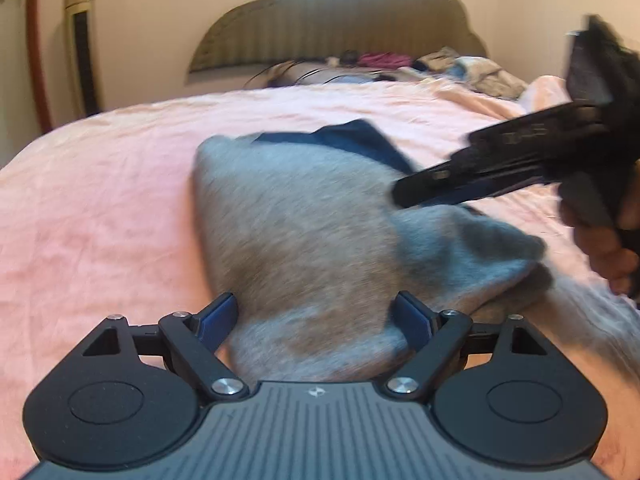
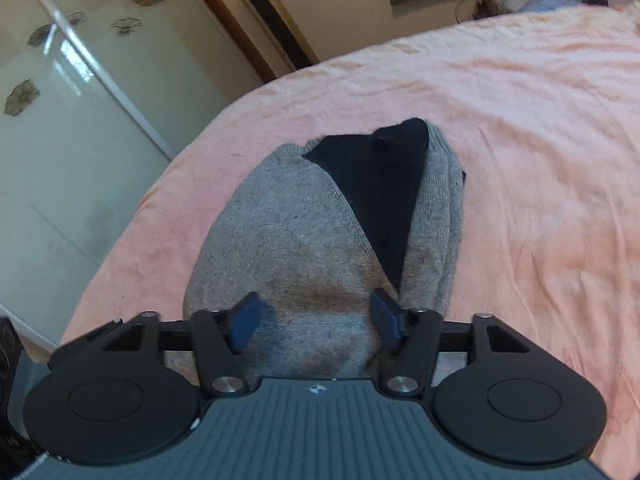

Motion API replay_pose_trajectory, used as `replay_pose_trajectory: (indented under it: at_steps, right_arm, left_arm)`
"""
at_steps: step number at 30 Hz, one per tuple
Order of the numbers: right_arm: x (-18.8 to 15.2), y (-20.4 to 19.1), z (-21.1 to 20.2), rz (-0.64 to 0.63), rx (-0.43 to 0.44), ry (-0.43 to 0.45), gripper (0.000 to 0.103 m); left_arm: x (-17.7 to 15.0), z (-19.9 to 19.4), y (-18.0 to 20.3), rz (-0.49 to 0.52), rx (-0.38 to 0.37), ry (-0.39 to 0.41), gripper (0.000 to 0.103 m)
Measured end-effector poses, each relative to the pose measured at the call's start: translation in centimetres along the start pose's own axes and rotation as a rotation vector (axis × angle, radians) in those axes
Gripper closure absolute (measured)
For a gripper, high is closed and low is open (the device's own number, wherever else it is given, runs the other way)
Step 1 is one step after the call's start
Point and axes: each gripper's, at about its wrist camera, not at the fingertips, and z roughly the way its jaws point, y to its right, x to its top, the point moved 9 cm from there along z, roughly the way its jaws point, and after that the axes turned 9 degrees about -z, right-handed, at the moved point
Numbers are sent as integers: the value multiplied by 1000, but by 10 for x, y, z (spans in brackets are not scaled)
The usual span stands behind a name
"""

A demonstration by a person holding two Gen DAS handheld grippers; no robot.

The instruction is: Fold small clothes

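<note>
A small grey knitted garment [image 1: 304,232] with a dark navy part [image 1: 360,140] lies on the pink bedspread [image 1: 100,200]. My left gripper [image 1: 316,320] is open, its blue-padded fingers spread on either side of the garment's near end. My right gripper [image 2: 316,320] is open too, its fingers straddling the grey garment [image 2: 288,248], whose navy part [image 2: 376,192] shows in a V-shaped gap. In the left wrist view the right gripper [image 1: 404,196] reaches in from the right over the garment, blurred by motion, held by a hand [image 1: 608,248].
The bed's edge curves along the left, with a glass sliding door [image 2: 80,100] and a tall standing air conditioner [image 1: 82,44] beyond it. A padded headboard [image 1: 332,20], pillows and crumpled clothes [image 1: 472,68] lie at the far end of the bed.
</note>
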Motion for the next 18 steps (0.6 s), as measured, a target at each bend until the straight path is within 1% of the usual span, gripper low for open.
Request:
replay_pose_trajectory:
  at_steps: [2,3,4,5,6,7,8,9,10,11,12,13,14,15,16,17,18]
  right_arm:
    - [4,1,-23,73,-4,16,41]
    - [5,2,-36,73,-4,44,31]
    - [4,5,-46,85,-7,58,25]
    - [-3,14,-53,132,-1,47,17]
    - [-12,21,-54,180,18,10,19]
    - [-22,27,-54,217,34,-27,23]
    - [-32,29,-53,237,46,-55,24]
    - [-41,29,-49,250,63,-87,26]
    - [-50,26,-45,259,87,-110,32]
    - [-56,19,-43,250,108,-102,34]
    - [-58,14,-40,251,123,-113,44]
    - [-60,11,-36,252,130,-130,69]
    - [-64,9,-31,247,129,-151,82]
    - [-67,6,-32,235,130,-144,81]
    - [-67,4,-35,217,126,-138,82]
    - [-66,1,-40,196,122,-132,82]
    - [-66,-3,-46,167,120,-127,83]
  left_arm:
    - [4,-13,-11,-91,-25,-4,17]
    - [4,-20,-20,-154,-43,-7,17]
    - [3,-24,-29,-229,-67,-24,17]
    - [0,-23,-39,-316,-95,-61,17]
    - [-3,-20,-50,-412,-128,-106,17]
    - [-3,-20,-56,-477,-159,-105,17]
    - [-2,-20,-59,-515,-180,-113,18]
    - [-1,-15,-59,-538,-199,-133,18]
    - [1,-13,-56,-546,-212,-145,18]
    - [1,-8,-50,-537,-223,-163,19]
    - [2,-4,-43,-506,-209,-170,30]
    - [2,-2,-37,-459,-173,-178,43]
    - [1,1,-32,-418,-135,-194,72]
    - [0,3,-29,-391,-110,-206,77]
    - [-1,1,-27,-380,-98,-215,79]
    - [-2,-2,-26,-366,-87,-222,85]
    - [-2,-9,-26,-342,-72,-218,87]
